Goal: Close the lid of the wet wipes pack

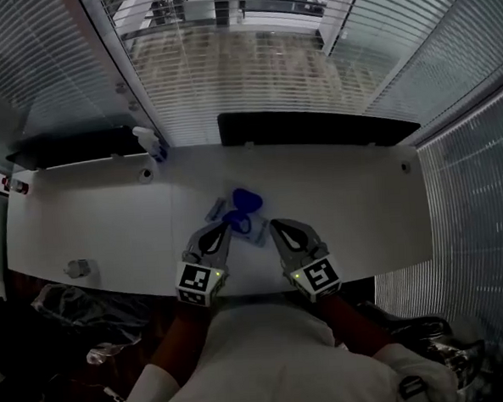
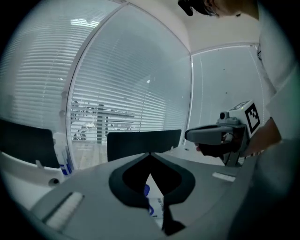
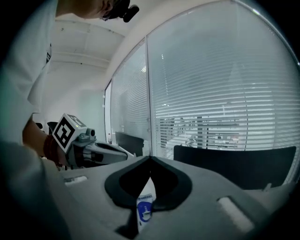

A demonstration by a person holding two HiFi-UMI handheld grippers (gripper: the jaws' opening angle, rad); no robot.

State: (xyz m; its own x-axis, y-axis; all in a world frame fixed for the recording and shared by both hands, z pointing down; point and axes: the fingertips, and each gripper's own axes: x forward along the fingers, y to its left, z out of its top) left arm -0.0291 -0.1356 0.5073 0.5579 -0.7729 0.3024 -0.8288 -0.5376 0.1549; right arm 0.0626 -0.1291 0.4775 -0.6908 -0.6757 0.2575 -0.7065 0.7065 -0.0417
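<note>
On table (image 1: 362, 206), wet wipes pack (image 1: 239, 220)

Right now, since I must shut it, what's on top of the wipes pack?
Its blue lid, flipped open. The left gripper covers part of the pack; inside cannot be seen.

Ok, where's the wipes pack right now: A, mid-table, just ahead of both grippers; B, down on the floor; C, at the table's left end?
A: the head view shows the pack lying mid-table, just past the tips of the left gripper and the right gripper.
</note>
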